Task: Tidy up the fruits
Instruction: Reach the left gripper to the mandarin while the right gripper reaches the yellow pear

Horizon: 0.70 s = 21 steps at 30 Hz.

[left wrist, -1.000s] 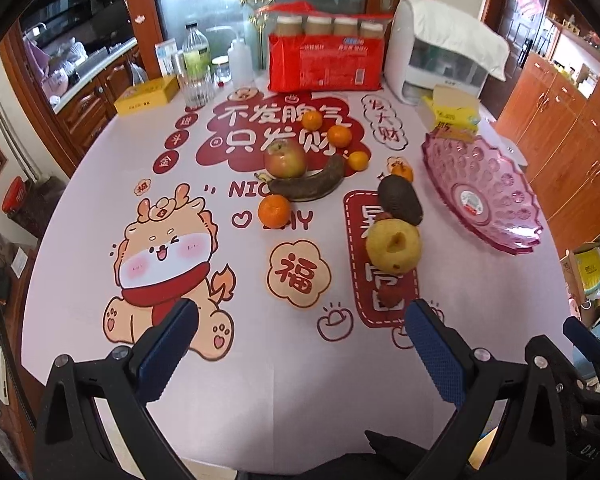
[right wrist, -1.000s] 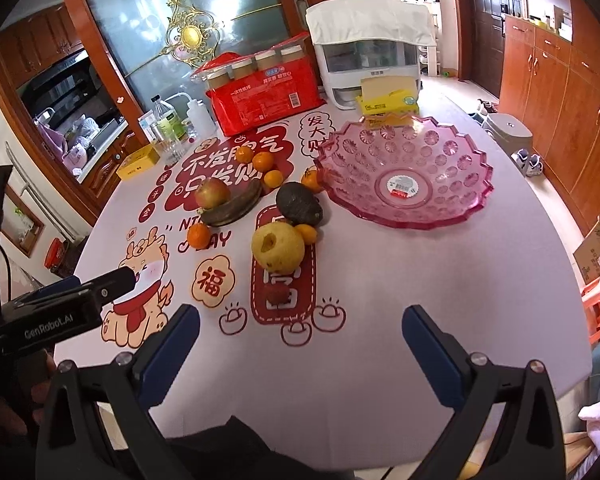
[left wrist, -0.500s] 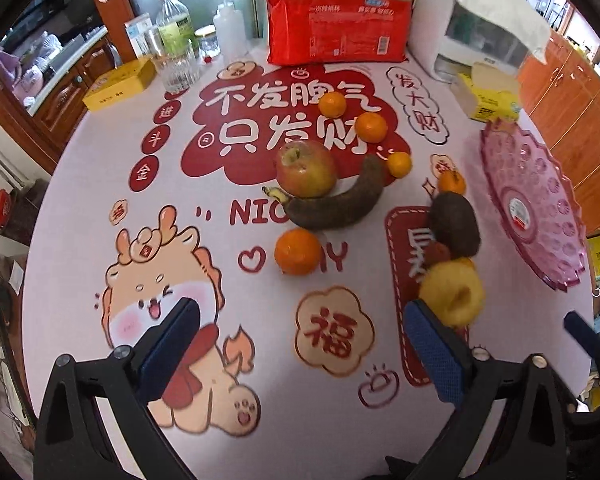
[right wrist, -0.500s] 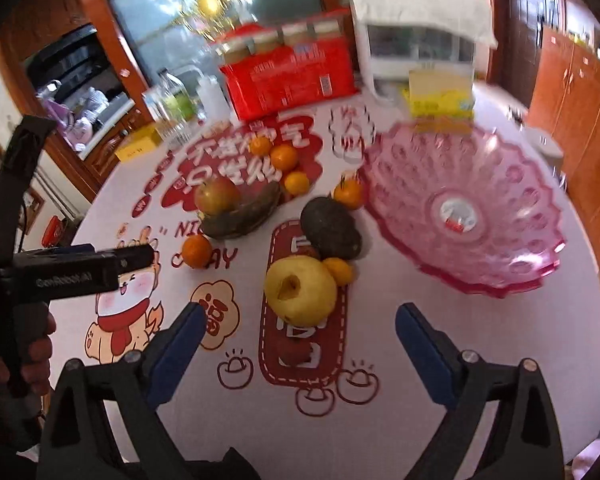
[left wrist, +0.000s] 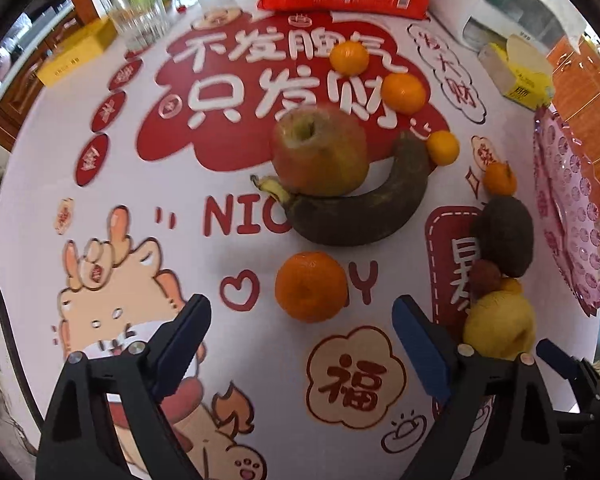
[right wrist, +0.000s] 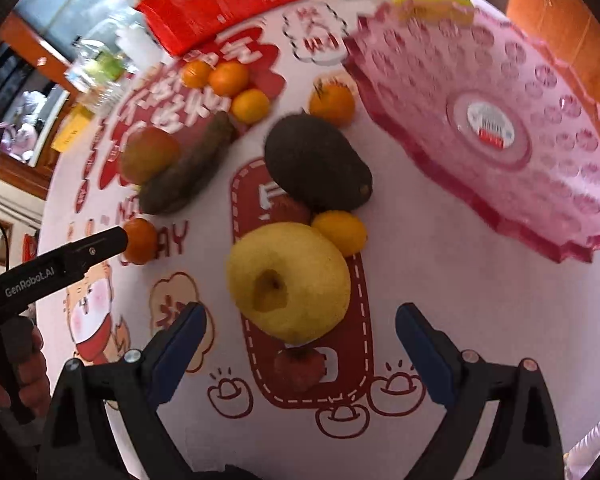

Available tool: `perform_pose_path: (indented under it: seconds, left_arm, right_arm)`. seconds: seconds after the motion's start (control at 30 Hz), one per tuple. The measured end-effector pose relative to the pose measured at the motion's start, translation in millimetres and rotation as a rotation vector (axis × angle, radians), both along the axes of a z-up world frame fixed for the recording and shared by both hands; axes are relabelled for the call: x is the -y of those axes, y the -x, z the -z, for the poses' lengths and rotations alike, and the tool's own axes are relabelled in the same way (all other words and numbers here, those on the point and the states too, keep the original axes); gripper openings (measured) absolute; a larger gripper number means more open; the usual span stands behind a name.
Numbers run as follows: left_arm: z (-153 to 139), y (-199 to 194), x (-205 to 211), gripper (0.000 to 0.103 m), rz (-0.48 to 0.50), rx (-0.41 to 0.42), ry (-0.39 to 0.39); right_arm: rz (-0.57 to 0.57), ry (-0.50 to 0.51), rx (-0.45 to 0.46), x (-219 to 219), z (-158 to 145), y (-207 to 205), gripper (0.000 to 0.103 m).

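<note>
Left wrist view: the left gripper (left wrist: pixel 300 336) hovers with its blue-padded fingers (left wrist: pixel 182 338) spread wide and holding nothing, above the white tablecloth with red Chinese lettering (left wrist: pixel 228 132). A round orange tangerine (left wrist: pixel 311 286) lies on the cloth just ahead, between the fingers' lines. Beyond it a red-green apple (left wrist: pixel 320 150) touches a blackened overripe banana (left wrist: pixel 364 208). To the right sit a dark avocado (left wrist: pixel 504 236) and a yellow pear-like fruit (left wrist: pixel 500 326)

Right wrist view: the right gripper (right wrist: pixel 298 344) is likewise spread apart and empty, with the yellow fruit (right wrist: pixel 288 280) just ahead of its fingers. A small red fruit (right wrist: pixel 299 364) lies near the gap between the fingers. The pink scalloped plastic fruit bowl (right wrist: pixel 480 184) stands to the right, with no fruit in it; the fruits all lie on the cloth
</note>
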<state>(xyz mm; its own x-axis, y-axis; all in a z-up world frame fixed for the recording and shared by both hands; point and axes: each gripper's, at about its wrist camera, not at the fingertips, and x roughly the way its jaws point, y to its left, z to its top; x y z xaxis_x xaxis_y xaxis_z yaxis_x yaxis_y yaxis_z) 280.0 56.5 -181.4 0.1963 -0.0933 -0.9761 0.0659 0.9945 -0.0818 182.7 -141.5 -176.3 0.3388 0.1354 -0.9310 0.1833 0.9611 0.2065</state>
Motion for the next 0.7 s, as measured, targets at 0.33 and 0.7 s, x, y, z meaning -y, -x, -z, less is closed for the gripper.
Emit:
perform_pose_path:
  seconds: [0.33, 0.7]
  left_arm:
    - [36, -16, 5, 0.06, 0.036, -0.082, 0.022]
    - [45, -23, 14, 0.044, 0.028, -0.074, 0.036]
  right_arm:
    - [0.031, -0.011, -0.079, -3, 29, -15, 0.096]
    - [-0.033, 0.042, -0.061, -23, 34, -31, 0.073]
